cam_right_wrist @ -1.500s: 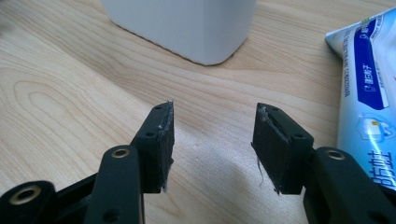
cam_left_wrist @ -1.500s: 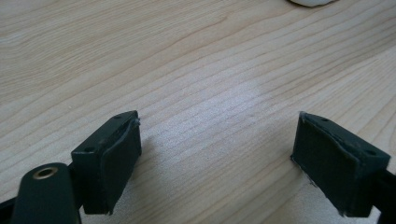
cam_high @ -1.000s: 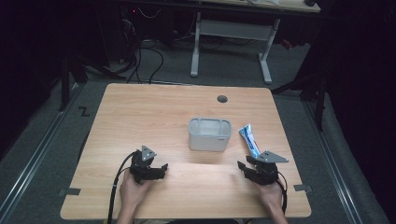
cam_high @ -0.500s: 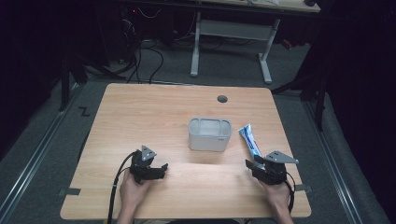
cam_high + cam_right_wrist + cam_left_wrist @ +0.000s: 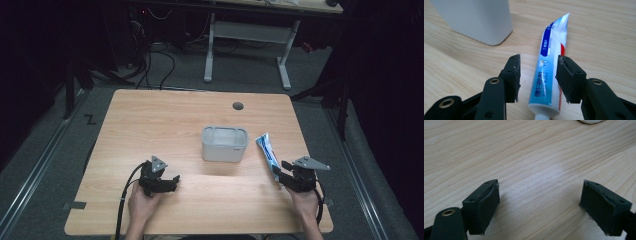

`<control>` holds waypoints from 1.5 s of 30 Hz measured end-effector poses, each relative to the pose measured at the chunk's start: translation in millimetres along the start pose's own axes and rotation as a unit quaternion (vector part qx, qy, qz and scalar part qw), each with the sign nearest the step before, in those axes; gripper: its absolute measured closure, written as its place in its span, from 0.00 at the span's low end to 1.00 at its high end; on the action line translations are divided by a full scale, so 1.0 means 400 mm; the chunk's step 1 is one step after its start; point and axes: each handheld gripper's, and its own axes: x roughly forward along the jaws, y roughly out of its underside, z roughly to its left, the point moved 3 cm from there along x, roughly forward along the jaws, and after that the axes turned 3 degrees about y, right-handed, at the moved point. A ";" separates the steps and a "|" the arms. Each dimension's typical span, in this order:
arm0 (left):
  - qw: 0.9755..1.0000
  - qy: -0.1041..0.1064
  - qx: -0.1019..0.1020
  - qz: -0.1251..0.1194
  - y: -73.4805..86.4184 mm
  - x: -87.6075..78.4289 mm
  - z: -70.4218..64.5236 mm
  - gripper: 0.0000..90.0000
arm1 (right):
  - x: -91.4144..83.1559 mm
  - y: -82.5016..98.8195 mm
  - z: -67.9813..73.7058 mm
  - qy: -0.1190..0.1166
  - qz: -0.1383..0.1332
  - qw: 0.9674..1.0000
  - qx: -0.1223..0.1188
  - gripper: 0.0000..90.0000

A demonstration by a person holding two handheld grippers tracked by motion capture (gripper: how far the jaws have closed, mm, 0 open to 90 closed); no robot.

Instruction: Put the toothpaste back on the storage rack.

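Here the white bin (image 5: pixel 224 144) holds nothing visible.

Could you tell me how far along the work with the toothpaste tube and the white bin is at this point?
Nothing looks finished: the toothpaste tube lies flat on the table beside the white bin, which looks empty. In hand: the right gripper straddles the tube near its cap end, its jaws just closing, with gaps on both sides. The left gripper rests open over bare wood. Left, probably: gripping, lifting and placing the tube in the bin.
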 end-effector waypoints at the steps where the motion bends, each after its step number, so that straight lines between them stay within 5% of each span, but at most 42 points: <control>1: 1.000 0.000 0.000 0.000 0.000 0.000 0.000 0.18 | 0.002 -0.001 -0.004 0.001 0.001 1.000 0.003 0.61; 23: 1.000 0.000 -0.001 0.000 0.000 0.000 0.000 0.18 | 0.043 -0.065 -0.077 0.010 0.018 0.999 0.024 0.59; 45: 1.000 0.000 -0.001 0.000 0.000 0.000 0.000 0.18 | 0.112 -0.108 -0.068 0.006 0.061 0.998 0.009 0.56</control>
